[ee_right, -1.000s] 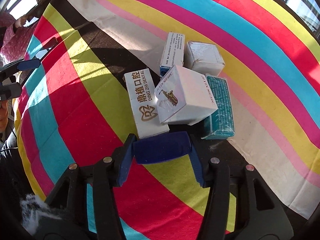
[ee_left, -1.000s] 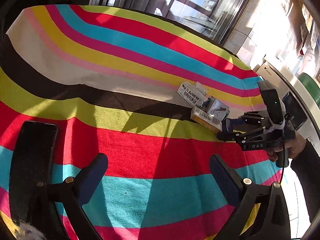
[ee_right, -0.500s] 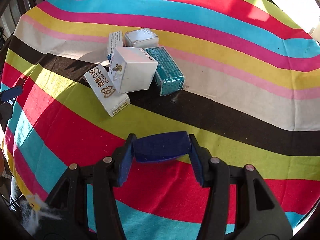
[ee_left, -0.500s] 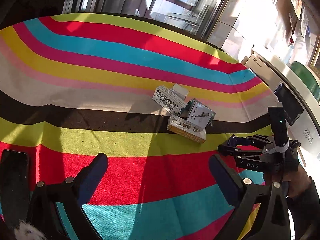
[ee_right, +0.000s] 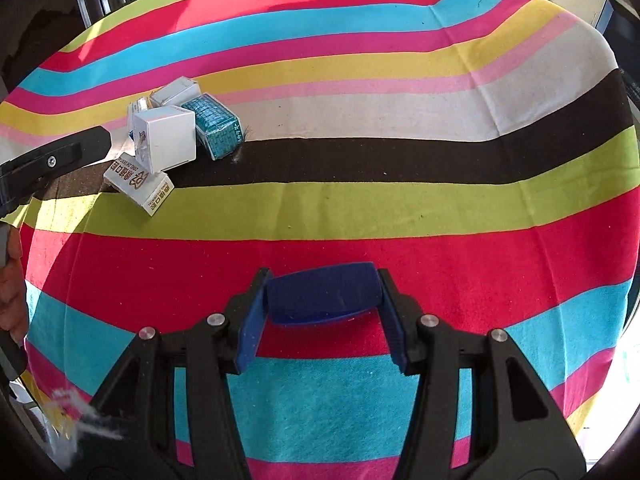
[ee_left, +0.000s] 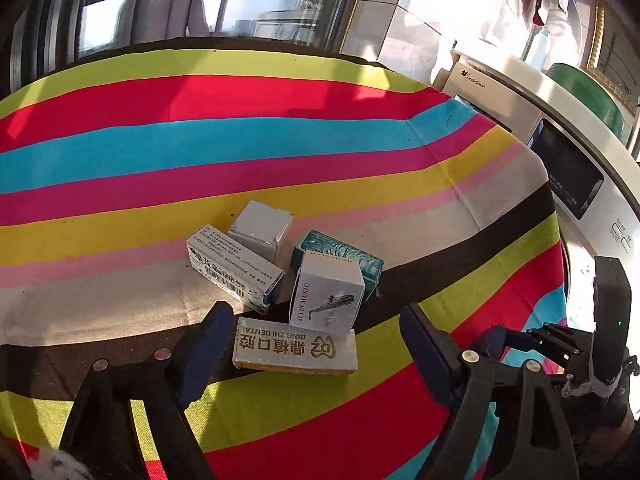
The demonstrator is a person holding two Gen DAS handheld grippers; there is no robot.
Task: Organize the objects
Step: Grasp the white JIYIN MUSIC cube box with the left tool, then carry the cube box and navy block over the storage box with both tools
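Observation:
Several small boxes lie clustered on the striped cloth (ee_left: 160,152): a flat white Ding Zhi Dental box (ee_left: 296,350), a white Jiyin Music cube (ee_left: 328,296), a teal box (ee_left: 348,256), a long barcode box (ee_left: 232,268) and a small white box (ee_left: 260,226). My left gripper (ee_left: 312,356) is open, its fingers on either side of the dental box. My right gripper (ee_right: 324,316) is shut on a dark blue block (ee_right: 324,298) over the red stripe, far right of the cluster (ee_right: 168,140). It shows low right in the left wrist view (ee_left: 496,340).
A white washing machine (ee_left: 560,152) stands past the cloth's right edge, with a green basin (ee_left: 584,92) on top. Windows (ee_left: 200,4) run along the far side. Striped cloth (ee_right: 400,140) spreads right of the boxes.
My left gripper has moved forward to the boxes and now straddles the dental box. My right gripper has drawn back from the cluster with the blue block.

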